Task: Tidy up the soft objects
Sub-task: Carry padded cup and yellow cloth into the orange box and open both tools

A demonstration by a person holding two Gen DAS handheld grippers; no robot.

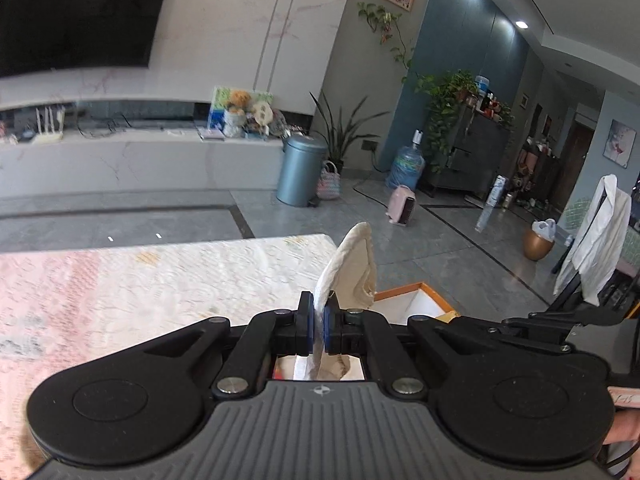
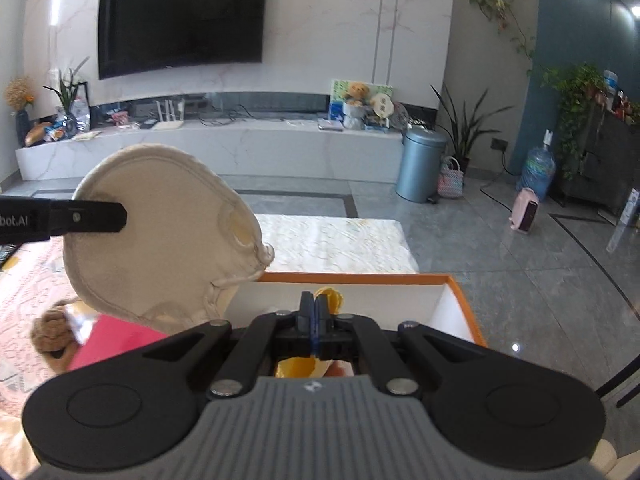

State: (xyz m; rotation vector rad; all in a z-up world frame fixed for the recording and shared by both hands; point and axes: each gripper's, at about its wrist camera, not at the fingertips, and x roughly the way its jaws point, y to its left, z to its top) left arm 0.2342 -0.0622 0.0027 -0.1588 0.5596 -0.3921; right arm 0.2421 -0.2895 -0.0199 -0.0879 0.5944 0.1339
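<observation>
My left gripper [image 1: 319, 330] is shut on a cream soft toy part [image 1: 354, 270], a flat rounded plush piece held upright above the table. The same cream plush [image 2: 160, 236] fills the left of the right wrist view, with the left gripper's fingers [image 2: 100, 216] clamped on it. My right gripper [image 2: 316, 320] is shut on a yellow soft object [image 2: 330, 298], held over an orange-rimmed white box [image 2: 452, 280]. A brown plush toy [image 2: 50, 330] and a pink item [image 2: 116, 342] lie below the cream plush.
The table carries a pale patterned cloth [image 1: 160, 280]. The orange-rimmed box [image 1: 420, 290] sits at its right end. Beyond are a grey floor, a blue bin [image 2: 420, 164], a TV wall [image 2: 180, 16] and plants.
</observation>
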